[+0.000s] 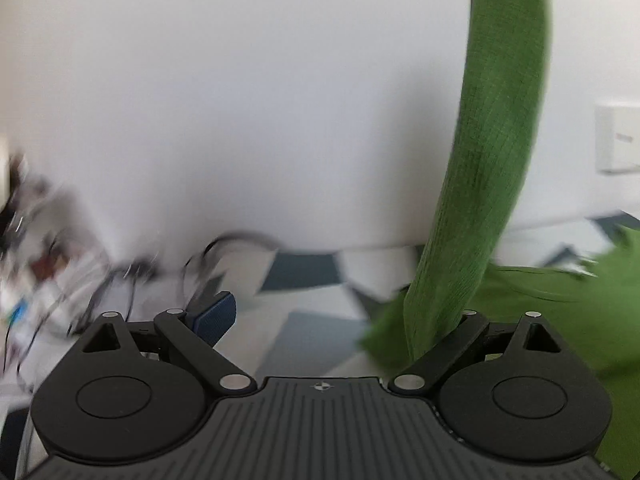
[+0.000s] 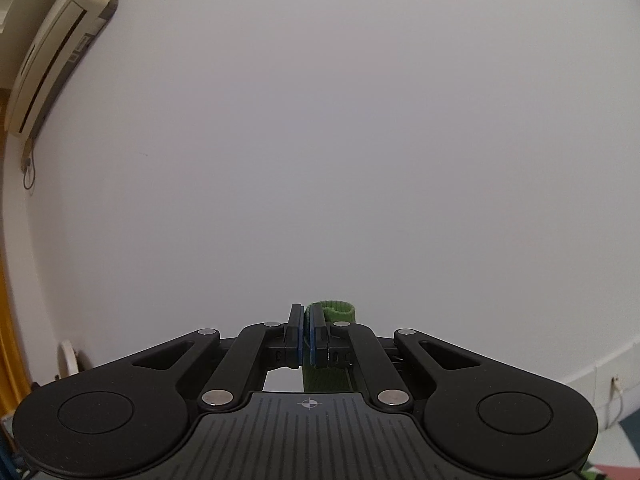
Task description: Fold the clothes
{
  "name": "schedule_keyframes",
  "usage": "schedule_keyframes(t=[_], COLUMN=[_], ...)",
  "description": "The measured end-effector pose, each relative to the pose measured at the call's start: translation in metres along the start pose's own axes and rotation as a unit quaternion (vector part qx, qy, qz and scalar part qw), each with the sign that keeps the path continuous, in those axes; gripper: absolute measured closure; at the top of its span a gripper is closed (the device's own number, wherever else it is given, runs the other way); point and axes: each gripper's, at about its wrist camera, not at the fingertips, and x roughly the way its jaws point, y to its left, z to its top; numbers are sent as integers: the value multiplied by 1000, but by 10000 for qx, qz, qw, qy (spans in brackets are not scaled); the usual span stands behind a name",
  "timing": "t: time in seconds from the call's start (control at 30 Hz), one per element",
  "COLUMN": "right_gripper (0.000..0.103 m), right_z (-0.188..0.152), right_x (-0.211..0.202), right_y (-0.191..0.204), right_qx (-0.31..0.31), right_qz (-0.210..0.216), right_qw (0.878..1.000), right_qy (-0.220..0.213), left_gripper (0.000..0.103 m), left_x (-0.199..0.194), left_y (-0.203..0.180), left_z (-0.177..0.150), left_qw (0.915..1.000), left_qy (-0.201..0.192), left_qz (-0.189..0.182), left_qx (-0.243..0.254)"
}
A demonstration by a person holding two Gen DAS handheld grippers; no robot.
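A room in a home, by the look of it; plain white walls (image 2: 320, 140) all round; a wall-mounted air conditioner (image 2: 56, 44) high up in the right wrist view, its cord hanging below; a white wall switch plate (image 1: 616, 138); a surface covered in a grey, white and blue geometric pattern (image 1: 304, 312); a blurred tangle of cables (image 1: 80, 280) at one side.

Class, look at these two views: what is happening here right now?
A person is handling a green garment with two hand-held tools. The right tool is shut on a bit of its edge, raised toward a bare wall. The left tool is open; the cloth hangs down over its right finger onto a patterned surface.
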Motion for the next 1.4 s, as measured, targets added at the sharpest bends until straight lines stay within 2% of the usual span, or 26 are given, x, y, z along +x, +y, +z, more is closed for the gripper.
schedule_keyframes(t=[0.07,0.17,0.3,0.37,0.43,0.5,0.6,0.67,0.7,0.77,0.8,0.87,0.93,0.97,1.0,1.07,1.1,1.2,1.23,1.3,1.37,1.4], right_gripper=[101,101,101,101,101,101,101,101,101,101,101,101,96,85,68,64,64,64,64,64,63,63], right_z=[-5,-17,-34,-46,-66,-94,-141,-163,-170,-174,-178,-192,-204,-209,-210,-205,-203,-198,-198,-200,-205,-208], right_x=[3,9,12,6,-6,-19,-37,-47,-52,-62,-66,-66,-69,-75,-82,-89,-92,-91,-88,-80,-73,-69], right_y=[-11,-32,-71,-103,-142,-179,-227,-243,-248,-254,-256,-261,-266,-267,-267,-267,-267,-270,-270,-267,-265,-264], right_qx=[67,221,-30,13,157,383,775,990,1079,1165,1212,1345,1475,1539,1568,1563,1562,1669,1667,1639,1725,1786], right_qz=[-123,-402,-1041,-1546,-2115,-2610,-3191,-3443,-3496,-3414,-3399,-3447,-3485,-3490,-3515,-3531,-3526,-3335,-3266,-3233,-3297,-3341], right_qw=[9998,9985,9935,9858,9734,9565,9269,9137,9116,9159,9149,9048,8958,8948,8944,8967,8982,9050,9078,9090,9045,9014], right_qy=[114,286,458,661,871,1249,1820,1917,1876,1761,1808,2108,2331,2320,2280,2164,2111,2046,2038,2056,2083,2096], left_gripper=[8,8,8,8,6,4,2,2,2,2,2,2,2,2,3,3,3,3,3,5,16,32], left_x=[13,15,11,5,1,2,10,15,15,15,15,17,17,17,16,9,6,15,26,55,86,95], left_y=[6,-4,-23,-33,-38,-37,-31,-23,-19,-12,-10,-6,-1,4,10,26,36,58,63,65,62,56], left_z=[1,-9,-31,-42,-51,-52,-46,-41,-41,-42,-43,-46,-46,-45,-44,-39,-35,-17,-10,-5,-3,-3], left_qw=[9995,9966,9818,9753,9722,9738,9799,9841,9858,9885,9878,9858,9787,9717,9652,9519,9484,9530,9546,9494,9385,9367], left_qy=[281,512,948,976,914,825,1000,1080,1068,1043,1082,1167,1342,1492,1603,1703,1693,1653,1665,1879,2187,2297], left_qz=[-153,-521,-1267,-1409,-1326,-1193,-966,-817,-759,-640,-714,-884,-1311,-1635,-1911,-2467,-2639,-2517,-2374,-2175,-2014,-1921], left_qx=[-27,376,1052,1393,1703,1751,1432,1152,1048,894,868,820,835,826,792,628,482,-327,-684,-1267,-1755,-1814])
